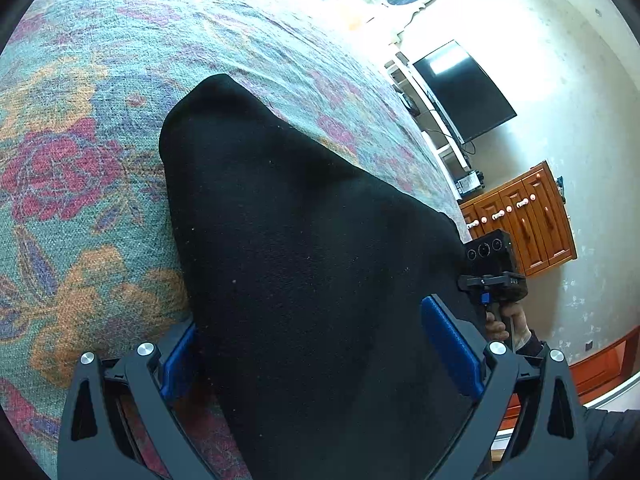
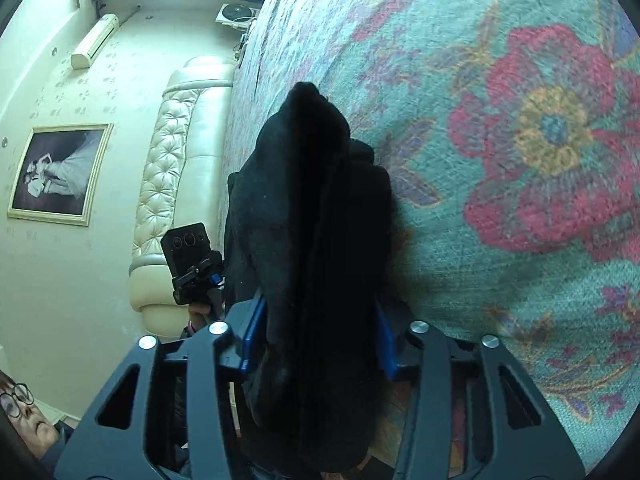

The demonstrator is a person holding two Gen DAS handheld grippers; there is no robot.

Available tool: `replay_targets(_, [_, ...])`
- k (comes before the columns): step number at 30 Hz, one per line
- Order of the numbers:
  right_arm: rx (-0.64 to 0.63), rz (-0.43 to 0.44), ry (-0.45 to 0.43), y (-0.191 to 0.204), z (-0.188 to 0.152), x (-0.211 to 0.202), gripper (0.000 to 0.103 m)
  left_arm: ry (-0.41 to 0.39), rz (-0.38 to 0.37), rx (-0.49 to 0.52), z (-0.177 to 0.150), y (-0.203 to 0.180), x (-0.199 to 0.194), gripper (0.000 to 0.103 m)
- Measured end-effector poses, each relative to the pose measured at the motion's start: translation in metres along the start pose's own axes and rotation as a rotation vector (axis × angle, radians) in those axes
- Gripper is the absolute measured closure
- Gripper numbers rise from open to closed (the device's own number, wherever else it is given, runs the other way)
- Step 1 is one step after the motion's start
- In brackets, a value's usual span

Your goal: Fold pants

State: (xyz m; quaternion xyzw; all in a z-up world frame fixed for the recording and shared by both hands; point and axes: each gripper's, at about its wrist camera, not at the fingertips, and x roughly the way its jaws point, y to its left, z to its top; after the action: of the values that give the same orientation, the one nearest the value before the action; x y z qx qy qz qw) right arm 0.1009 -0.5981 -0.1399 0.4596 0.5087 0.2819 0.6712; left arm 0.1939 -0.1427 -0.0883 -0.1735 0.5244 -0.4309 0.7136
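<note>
Fingers first: my right gripper [image 2: 316, 344] has its blue pads [image 2: 253, 340] pressed in on a thick bundle of the black pants [image 2: 312, 216], clamped tight. My left gripper [image 1: 320, 348] stands wide, pads [image 1: 450, 346] apart, cloth lying between them but ungripped. The pants spread over the floral bedspread [image 1: 80, 120]. I'd judge the fold goes best if I close the left before lifting, keeping both edges level.

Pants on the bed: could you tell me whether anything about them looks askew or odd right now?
The pants are bunched unevenly in the right tool: several thick layers stick out at different lengths instead of lining up. At the left tool the cloth lies smoother on the floral cover. No damage shows.
</note>
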Motion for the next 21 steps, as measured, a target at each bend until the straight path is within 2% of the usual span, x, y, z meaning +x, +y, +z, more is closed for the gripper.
replay_targets(4, [-0.009, 0.000, -0.009, 0.002, 0.000, 0.001, 0.063, 0.001, -0.016, 0.018, -0.003, 0.002, -0.003, 0.005])
replay_targets(7, [-0.016, 0.011, -0.012, 0.002, 0.000, 0.003, 0.064, 0.012, 0.012, 0.065, -0.005, 0.000, -0.002, 0.009])
replay_targets(9, [-0.017, 0.011, -0.017, 0.004, 0.001, 0.003, 0.064, 0.015, 0.100, 0.100, -0.006, -0.002, -0.003, 0.043])
replay_targets(10, [-0.022, 0.010, -0.018, 0.004, 0.001, 0.004, 0.064, 0.011, 0.091, 0.086, -0.003, -0.002, -0.004, 0.047])
replay_targets(11, [-0.026, 0.008, -0.020, 0.004, 0.000, 0.003, 0.064, 0.005, 0.057, 0.059, -0.002, 0.003, -0.006, 0.058])
replay_targets(13, [-0.031, 0.005, -0.027, 0.006, 0.000, 0.005, 0.065, -0.001, 0.038, 0.045, -0.003, 0.008, -0.007, 0.063])
replay_targets(18, [-0.032, -0.005, -0.048, 0.012, -0.004, 0.007, 0.068, -0.024, 0.079, 0.093, -0.004, -0.006, -0.007, 0.075])
replay_targets(21, [-0.040, -0.009, -0.063, 0.016, -0.006, 0.010, 0.069, -0.044, 0.082, 0.101, -0.006, -0.012, -0.007, 0.077])
